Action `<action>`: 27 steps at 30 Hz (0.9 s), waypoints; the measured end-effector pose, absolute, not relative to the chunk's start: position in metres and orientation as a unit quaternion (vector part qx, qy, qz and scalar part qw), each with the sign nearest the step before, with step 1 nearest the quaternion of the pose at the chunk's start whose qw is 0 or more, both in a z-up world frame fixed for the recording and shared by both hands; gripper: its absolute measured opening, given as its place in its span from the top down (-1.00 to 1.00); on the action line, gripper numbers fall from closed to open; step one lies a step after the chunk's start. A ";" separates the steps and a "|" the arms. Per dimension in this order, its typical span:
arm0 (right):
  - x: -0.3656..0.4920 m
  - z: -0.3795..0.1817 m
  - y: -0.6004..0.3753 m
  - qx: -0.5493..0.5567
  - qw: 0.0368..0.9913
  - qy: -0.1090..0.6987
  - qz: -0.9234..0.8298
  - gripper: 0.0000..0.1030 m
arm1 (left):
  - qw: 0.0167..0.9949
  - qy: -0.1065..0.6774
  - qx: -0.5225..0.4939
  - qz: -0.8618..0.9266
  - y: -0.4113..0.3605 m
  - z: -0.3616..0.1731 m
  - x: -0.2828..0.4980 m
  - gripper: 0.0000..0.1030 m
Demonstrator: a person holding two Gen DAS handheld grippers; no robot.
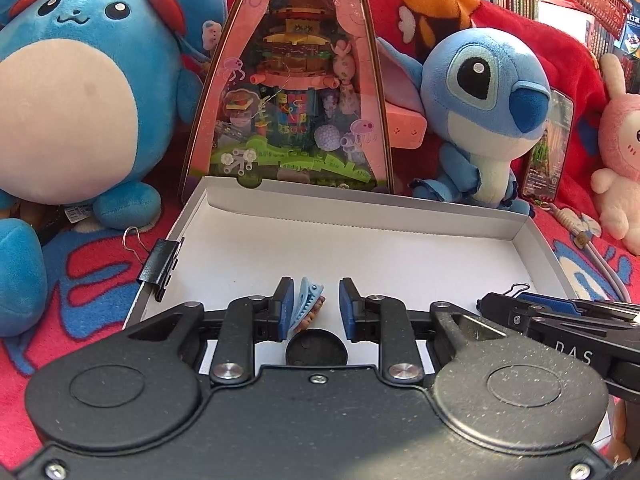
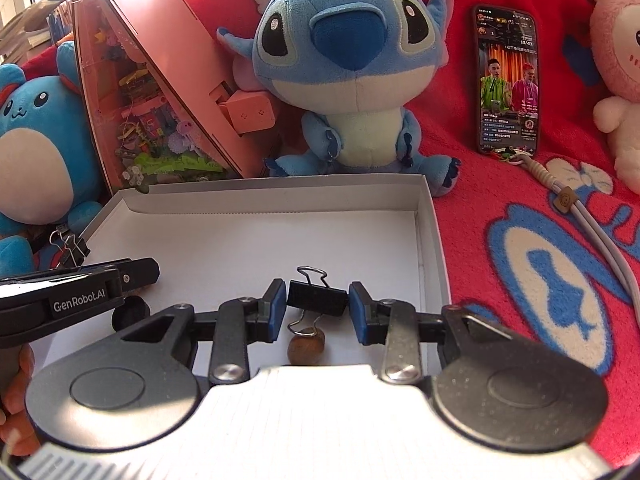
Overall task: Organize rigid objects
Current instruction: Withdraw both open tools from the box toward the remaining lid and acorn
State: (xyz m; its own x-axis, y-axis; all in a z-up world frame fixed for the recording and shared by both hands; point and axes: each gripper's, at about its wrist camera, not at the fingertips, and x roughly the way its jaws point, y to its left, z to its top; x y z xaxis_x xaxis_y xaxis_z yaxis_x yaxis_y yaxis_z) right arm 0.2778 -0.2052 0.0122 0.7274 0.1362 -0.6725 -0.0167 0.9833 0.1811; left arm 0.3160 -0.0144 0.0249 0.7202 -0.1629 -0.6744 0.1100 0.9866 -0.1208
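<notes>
A shallow white cardboard box (image 1: 400, 248) lies on a red blanket. My left gripper (image 1: 316, 306) stands open low inside it. A light blue toothed hair clip (image 1: 306, 304) leans on the left pad, with a gap to the right pad. A black round disc (image 1: 316, 350) lies just below the clip. My right gripper (image 2: 318, 306) is open inside the box (image 2: 280, 240), with a black binder clip (image 2: 317, 298) resting between its pads with slim gaps. A brown nut-like ball (image 2: 306, 350) lies beneath it. A second binder clip (image 1: 160, 270) grips the box's left rim.
Behind the box stand a blue round plush (image 1: 72, 92), a pink triangular display case (image 1: 296, 80) and a blue big-eyed plush (image 2: 344, 72). A lit phone (image 2: 506, 80) leans on the blanket, with a pale cord (image 2: 592, 236) beside it and a pink rabbit plush (image 2: 620, 60) further right.
</notes>
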 end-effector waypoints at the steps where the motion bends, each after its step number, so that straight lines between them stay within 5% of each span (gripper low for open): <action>1: 0.276 0.013 -0.206 0.083 0.927 0.364 0.043 0.17 | 0.928 0.362 -0.034 -0.075 -0.014 0.027 0.313 0.29; 4: 0.270 0.017 -0.207 0.084 0.930 0.355 0.048 -0.12 | 0.932 0.351 -0.033 -0.081 -0.014 0.034 0.306 0.12; 14: 0.233 0.038 -0.213 0.078 0.941 0.321 0.077 -0.53 | 0.944 0.311 -0.004 -0.112 -0.008 0.056 0.255 -0.25; 27: 0.164 0.051 -0.223 0.053 0.952 0.282 0.111 -0.71 | 0.943 0.294 0.005 -0.159 0.000 0.067 0.178 -0.44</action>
State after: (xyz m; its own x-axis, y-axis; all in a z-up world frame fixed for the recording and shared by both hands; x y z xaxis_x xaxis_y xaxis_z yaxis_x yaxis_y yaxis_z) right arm 0.1644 -0.2226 0.0515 0.8169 0.2412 -0.5240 -0.1814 0.9697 0.1635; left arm 0.1779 -0.0002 0.0666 0.7771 -0.2965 -0.5551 0.3019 0.9496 -0.0845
